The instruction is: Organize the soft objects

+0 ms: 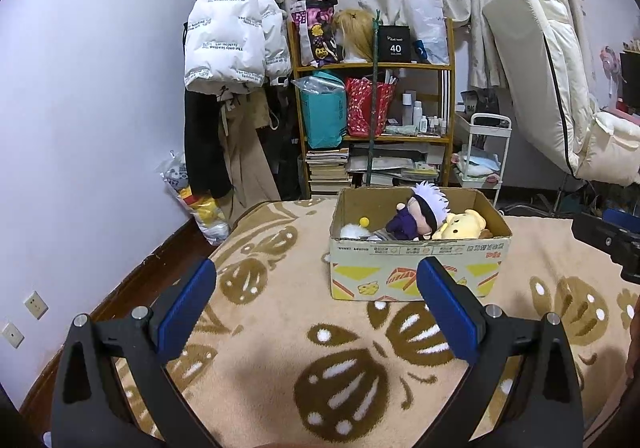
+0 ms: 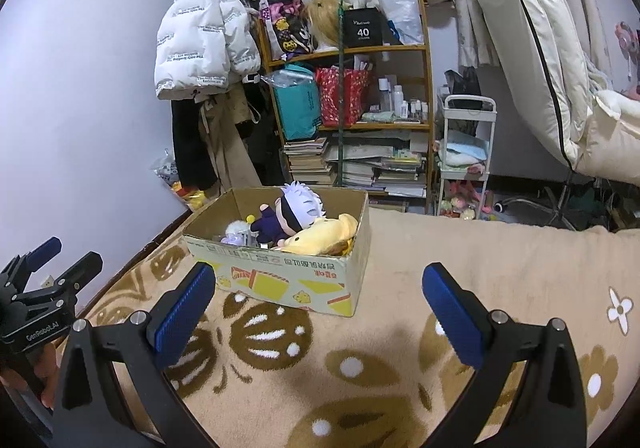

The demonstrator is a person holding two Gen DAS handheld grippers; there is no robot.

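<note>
Looks pretty much wrapped up, judging from both wrist views. Cardboard box (image 1: 418,268) sitting on the patterned blanket (image 1: 280,328) toward the far edge of the bed, already loaded with plushies: white-haired doll (image 1: 420,213) in a dark outfit leaning in the middle, yellow bear (image 1: 464,226) squashed in beside it on the right, and a small white fluffy thing (image 1: 354,230) with a yellow ball on top tucked in the left corner. Nothing soft lying loose on the blanket anywhere in view, so probably no more to collect, though hard to say what's behind the cameras. Left gripper (image 1: 316,300) hovering near the front of the box with blue fingers (image 1: 188,312) spread wide, nothing between them. Right gripper (image 2: 320,304) same deal, fingers (image 2: 452,316) wide apart and empty, parked off the box's right front corner. Messy shelf (image 1: 372,67) and white puffer jacket (image 1: 232,27) in the background, not part of this as far as can be told. Only thing possibly left: pushing the doll down so it sits lower in the box.
</note>
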